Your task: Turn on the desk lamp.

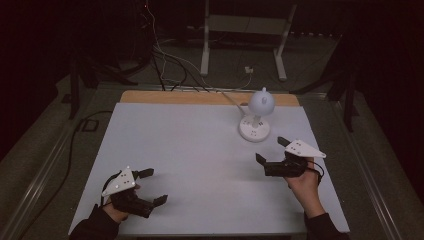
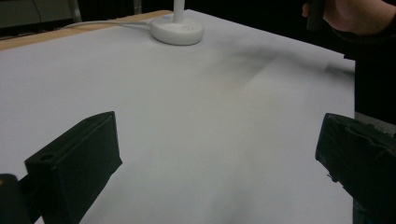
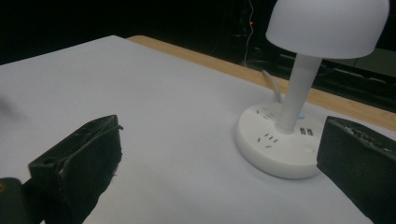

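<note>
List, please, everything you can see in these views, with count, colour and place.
lamp: one, white, round base with sockets, far right of the table
lamp cord: one, white, from the base over the far edge
table: one, pale grey top, wooden strip along the far edge
frame: one, light grey, on the floor behind the table
cables: several, dark and white, on the floor behind
left gripper: one, black, open, near left
right gripper: one, black, open, near the lamp

Dim room, nearly black beyond the table (image 1: 200, 150). Its pale top catches soft, even overhead light. A faint grey shadow smears across it in the left gripper view. Close jaws look soft and grainy.
</note>
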`<action>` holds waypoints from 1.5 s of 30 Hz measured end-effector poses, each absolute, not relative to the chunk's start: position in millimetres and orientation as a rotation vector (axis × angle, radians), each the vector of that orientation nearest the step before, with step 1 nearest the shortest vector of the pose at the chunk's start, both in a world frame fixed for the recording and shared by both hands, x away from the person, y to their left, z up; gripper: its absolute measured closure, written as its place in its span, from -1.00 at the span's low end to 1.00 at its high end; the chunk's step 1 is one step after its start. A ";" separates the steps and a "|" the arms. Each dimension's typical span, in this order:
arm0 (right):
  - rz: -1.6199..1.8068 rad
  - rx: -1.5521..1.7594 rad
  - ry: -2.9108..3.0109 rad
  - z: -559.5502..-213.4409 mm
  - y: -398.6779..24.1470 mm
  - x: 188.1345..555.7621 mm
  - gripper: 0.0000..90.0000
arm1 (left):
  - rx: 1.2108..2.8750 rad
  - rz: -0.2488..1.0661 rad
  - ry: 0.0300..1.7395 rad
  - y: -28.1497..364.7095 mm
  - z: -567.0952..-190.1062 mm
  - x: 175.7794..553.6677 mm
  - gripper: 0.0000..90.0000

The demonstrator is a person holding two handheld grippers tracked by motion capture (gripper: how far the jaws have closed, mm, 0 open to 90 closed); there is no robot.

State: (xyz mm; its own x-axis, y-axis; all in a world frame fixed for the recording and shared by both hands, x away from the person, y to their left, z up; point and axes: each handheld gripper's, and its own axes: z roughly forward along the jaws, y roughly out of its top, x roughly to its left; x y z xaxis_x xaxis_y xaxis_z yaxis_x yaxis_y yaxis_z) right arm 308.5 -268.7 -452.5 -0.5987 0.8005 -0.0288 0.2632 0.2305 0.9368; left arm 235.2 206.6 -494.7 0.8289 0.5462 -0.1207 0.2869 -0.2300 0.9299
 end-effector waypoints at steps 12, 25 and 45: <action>1.334 1.004 1.938 -445.5 -269.8 326.1 -1.00 | 1.827 0.272 0.636 206.9 -494.8 235.3 -0.99; 1.328 1.049 1.911 -444.3 -274.8 348.1 -1.00 | 1.821 0.268 0.639 207.6 -494.8 235.5 -0.99; 1.303 1.194 1.908 -456.9 -278.8 386.9 -1.00 | 1.817 0.266 0.642 207.7 -494.8 235.5 -0.99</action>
